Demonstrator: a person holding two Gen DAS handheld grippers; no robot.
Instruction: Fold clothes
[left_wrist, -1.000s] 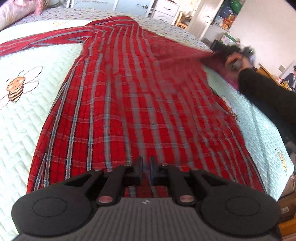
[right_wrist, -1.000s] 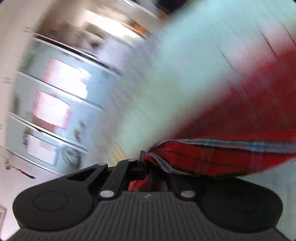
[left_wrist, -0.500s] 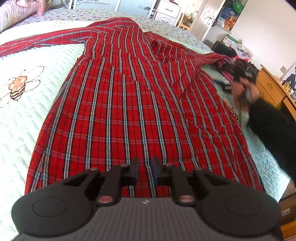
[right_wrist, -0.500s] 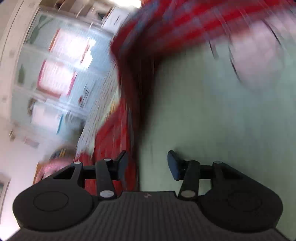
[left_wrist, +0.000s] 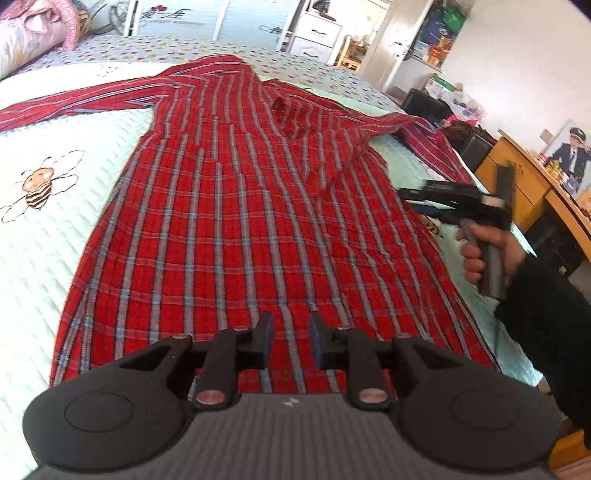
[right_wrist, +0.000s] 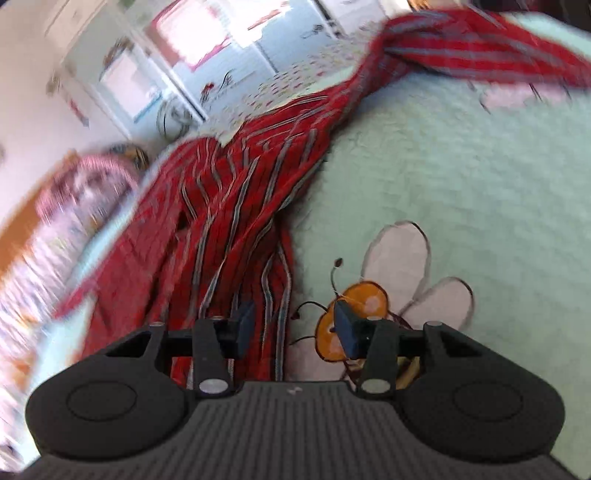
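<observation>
A long red plaid shirt (left_wrist: 236, 206) lies spread flat on the mint quilted bedspread (left_wrist: 33, 266), collar at the far end. Its left sleeve (left_wrist: 74, 101) stretches out to the left. The right sleeve (left_wrist: 432, 147) trails over the bed's right edge. My left gripper (left_wrist: 290, 332) hovers over the near hem, its jaws opening with nothing between them. My right gripper (right_wrist: 293, 325) is open and empty above the shirt's right edge (right_wrist: 229, 206) and an embroidered bee (right_wrist: 354, 314). A hand holds the right gripper (left_wrist: 410, 195) beside the bed in the left wrist view.
A second embroidered bee (left_wrist: 37, 184) marks the quilt left of the shirt. A pink pillow (left_wrist: 26, 37) lies at the far left. A wooden desk (left_wrist: 535, 184), dark bags (left_wrist: 424, 103) and white drawers (left_wrist: 317, 33) stand past the bed's right and far sides.
My left gripper let go of the hem, opened and drew back a little. My right gripper released the sleeve, opened and swung nearer along the bed's right side.
</observation>
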